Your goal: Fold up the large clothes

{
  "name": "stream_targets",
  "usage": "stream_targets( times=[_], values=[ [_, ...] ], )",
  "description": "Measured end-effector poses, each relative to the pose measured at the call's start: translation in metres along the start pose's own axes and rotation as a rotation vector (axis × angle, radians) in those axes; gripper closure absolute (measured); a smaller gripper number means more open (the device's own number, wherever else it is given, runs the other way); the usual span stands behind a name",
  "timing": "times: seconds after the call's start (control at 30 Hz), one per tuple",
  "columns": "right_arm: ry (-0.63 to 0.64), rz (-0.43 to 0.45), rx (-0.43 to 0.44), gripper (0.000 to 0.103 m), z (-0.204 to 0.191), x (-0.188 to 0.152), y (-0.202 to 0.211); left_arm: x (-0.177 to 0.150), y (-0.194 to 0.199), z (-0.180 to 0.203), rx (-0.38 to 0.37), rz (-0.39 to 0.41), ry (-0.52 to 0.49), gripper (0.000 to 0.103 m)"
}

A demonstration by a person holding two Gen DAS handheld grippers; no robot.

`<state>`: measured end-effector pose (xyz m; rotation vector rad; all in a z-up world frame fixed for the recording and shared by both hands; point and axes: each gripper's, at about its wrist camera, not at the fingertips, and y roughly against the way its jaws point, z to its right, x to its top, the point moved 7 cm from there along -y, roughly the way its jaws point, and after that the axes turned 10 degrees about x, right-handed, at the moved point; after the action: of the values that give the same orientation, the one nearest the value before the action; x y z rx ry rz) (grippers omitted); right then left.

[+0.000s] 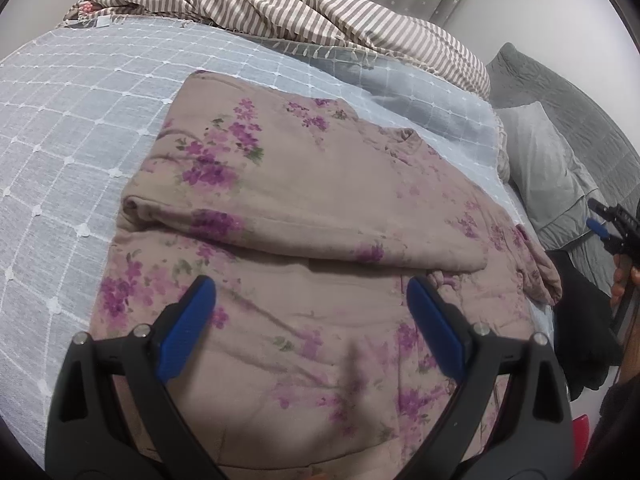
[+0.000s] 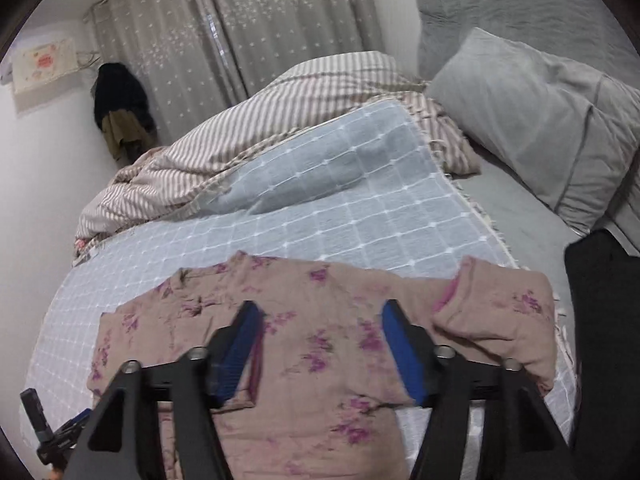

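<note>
Your left tongs (image 1: 312, 320) stand wide apart, blue ribbed pads (image 1: 188, 328) on black arms, with nothing between them; they hang over the lower half of the garment (image 1: 304, 216). That garment is soft, slightly fuzzy pinkish-beige cloth printed with purple flower sprays, lying in the middle of the frame on the bed. One sleeve (image 1: 280, 232) is folded across the body as a long flat band, its cuff reaching the right side; a second rounded cuff (image 1: 540, 276) droops at the right edge.

Beneath it you have a pale blue bedspread (image 1: 72, 152), thin and woven with a raised white grid and small knots, fringed along its far edge. A rumpled brown-and-cream striped blanket (image 1: 304, 12) is heaped along the top of the frame. A grey quilted pillow (image 1: 548, 160) sits at the right.

In the right wrist view your right tongs (image 2: 320, 340) are also spread, holding nothing, above the garment (image 2: 328, 344) in the lower centre. Grey curtains (image 2: 224, 32) with pale dots fill the upper left. The garment's near hem is hidden behind the tong arms, and a dark cloth (image 2: 600, 320) at the right edge is too cut off to identify.
</note>
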<state>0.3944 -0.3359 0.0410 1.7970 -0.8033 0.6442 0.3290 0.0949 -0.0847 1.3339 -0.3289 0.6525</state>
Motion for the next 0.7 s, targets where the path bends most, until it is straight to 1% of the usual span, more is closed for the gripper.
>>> stream_targets(
  times=[0.07, 0.13, 0.37, 0.43, 0.57, 0.7],
  values=[
    [-0.002, 0.012, -0.024, 0.036, 0.028, 0.0, 0.005, 0.001, 0.0, 0.0, 0.002, 0.002, 0.0, 0.007],
    [-0.011, 0.001, -0.094, 0.036, 0.059, -0.005, 0.002, 0.0, 0.0, 0.001, 0.005, 0.004, -0.004, 0.007],
    [0.018, -0.085, -0.286, 0.036, 0.127, -0.043, -0.038, -0.001, -0.002, 0.004, 0.027, 0.011, -0.021, 0.007],
    [0.028, -0.117, -0.344, 0.037, 0.144, -0.056, -0.052, -0.003, -0.003, 0.005, 0.031, 0.011, -0.027, 0.007],
    [0.056, -0.169, -0.455, 0.041, 0.17, -0.071, -0.07, -0.005, -0.005, 0.008, 0.033, 0.004, -0.032, 0.007],
    [0.092, -0.197, -0.526, 0.042, 0.183, -0.076, -0.082, -0.009, -0.008, 0.013, 0.044, 0.0, -0.049, 0.007]
  ],
)
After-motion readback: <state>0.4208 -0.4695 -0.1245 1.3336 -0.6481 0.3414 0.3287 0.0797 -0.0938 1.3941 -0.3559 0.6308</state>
